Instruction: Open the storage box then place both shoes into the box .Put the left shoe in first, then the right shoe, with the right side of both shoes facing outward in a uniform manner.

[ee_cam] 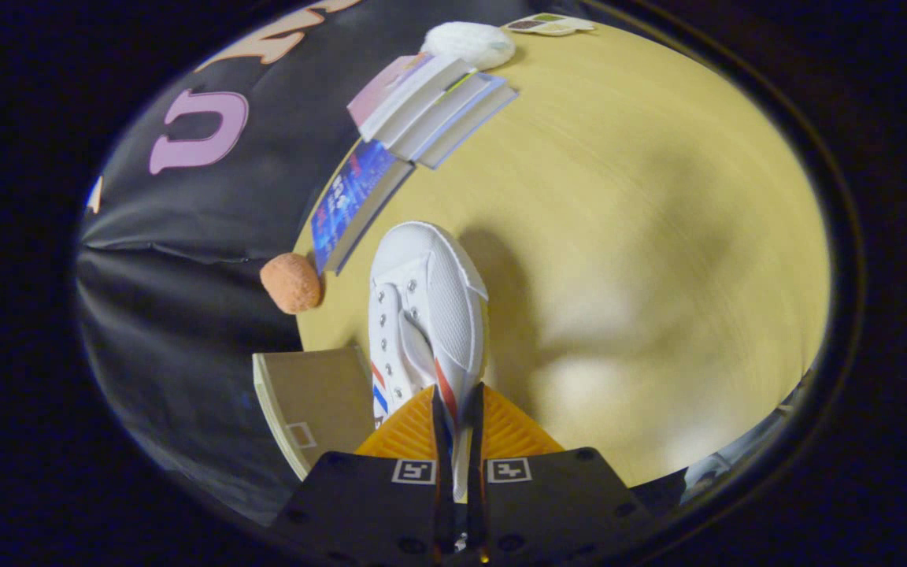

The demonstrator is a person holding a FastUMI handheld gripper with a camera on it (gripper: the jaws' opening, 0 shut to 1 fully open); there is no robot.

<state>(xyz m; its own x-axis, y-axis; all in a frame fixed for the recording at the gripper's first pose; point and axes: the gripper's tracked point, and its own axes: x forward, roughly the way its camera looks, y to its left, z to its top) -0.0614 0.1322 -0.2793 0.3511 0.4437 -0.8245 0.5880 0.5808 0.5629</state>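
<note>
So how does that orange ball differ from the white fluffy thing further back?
The orange ball is small, rough-looking and sits beside the blue book, left of the shoe pinched in the tool. The white fluffy thing is larger, flatter and lies beyond the stacked books. Both are rounded.

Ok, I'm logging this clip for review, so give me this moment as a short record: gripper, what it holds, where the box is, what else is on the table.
gripper: gripper shut on the white shoe's side wall near the heel
held item: white shoe, toe pointing away from the fingers, lifted over the table
box: cardboard box just beside the shoe's heel
table: yellow table
other items: books, orange ball, white fluffy object
</note>
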